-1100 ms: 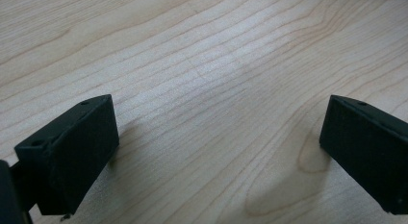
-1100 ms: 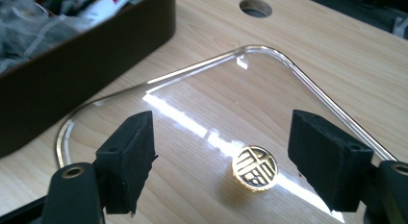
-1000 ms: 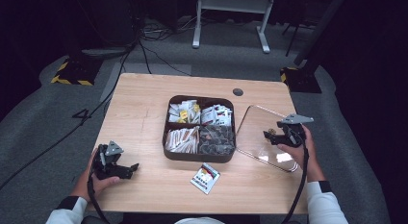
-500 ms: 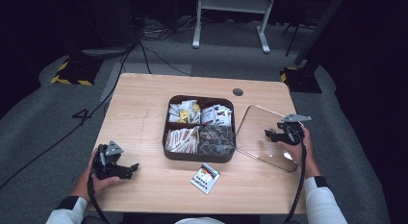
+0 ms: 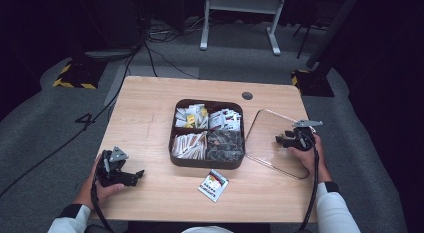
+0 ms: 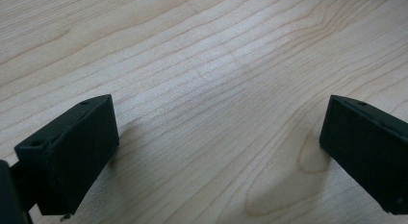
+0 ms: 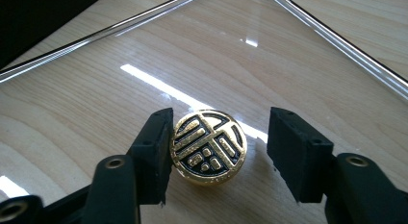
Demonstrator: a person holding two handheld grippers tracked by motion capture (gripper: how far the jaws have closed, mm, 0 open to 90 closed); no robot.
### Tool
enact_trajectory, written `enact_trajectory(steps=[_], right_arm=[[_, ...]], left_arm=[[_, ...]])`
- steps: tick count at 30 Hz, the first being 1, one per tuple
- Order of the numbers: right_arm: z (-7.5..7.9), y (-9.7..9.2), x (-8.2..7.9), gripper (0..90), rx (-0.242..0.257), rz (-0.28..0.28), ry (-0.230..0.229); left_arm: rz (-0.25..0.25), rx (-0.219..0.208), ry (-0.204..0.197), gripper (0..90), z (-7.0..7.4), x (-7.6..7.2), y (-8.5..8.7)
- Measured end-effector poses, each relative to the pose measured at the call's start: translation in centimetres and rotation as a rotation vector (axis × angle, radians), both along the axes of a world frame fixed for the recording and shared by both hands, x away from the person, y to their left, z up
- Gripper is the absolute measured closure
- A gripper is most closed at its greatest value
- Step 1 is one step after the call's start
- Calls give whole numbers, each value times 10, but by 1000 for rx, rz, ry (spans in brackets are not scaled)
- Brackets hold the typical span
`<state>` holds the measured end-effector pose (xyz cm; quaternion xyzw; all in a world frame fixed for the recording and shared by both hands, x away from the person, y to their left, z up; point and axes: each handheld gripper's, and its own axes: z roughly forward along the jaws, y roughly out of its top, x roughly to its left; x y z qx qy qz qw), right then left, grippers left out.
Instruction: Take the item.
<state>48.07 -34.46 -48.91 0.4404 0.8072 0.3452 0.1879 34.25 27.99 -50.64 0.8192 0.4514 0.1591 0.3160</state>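
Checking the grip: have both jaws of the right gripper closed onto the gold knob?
No, the right gripper straddles the gold knob, with a clear gap at one jaw.

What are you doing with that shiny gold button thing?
A person holds a gripper in each hand at a table. The right gripper sits over a clear lid beside a box of packets. Its fingers have just been closing around the lid's gold knob; one looks to touch it, the other is still apart. The left gripper rests open on bare wood.
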Motion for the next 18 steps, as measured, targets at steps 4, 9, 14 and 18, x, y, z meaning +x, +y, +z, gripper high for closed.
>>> enact_trajectory(steps=[4,9,14,18], right_arm=[[-2,-1,-1,479,6,16,8],[-2,-1,-3,533,0,34,1],[-2,1,-4,580,-4,50,-8],[-2,1,-5,583,-13,50,-13]], left_arm=[[0,0,0,3,0,0,0],[0,0,0,2,0,0,0],[0,0,0,2,0,0,0],[-1,2,0,2,0,0,0]])
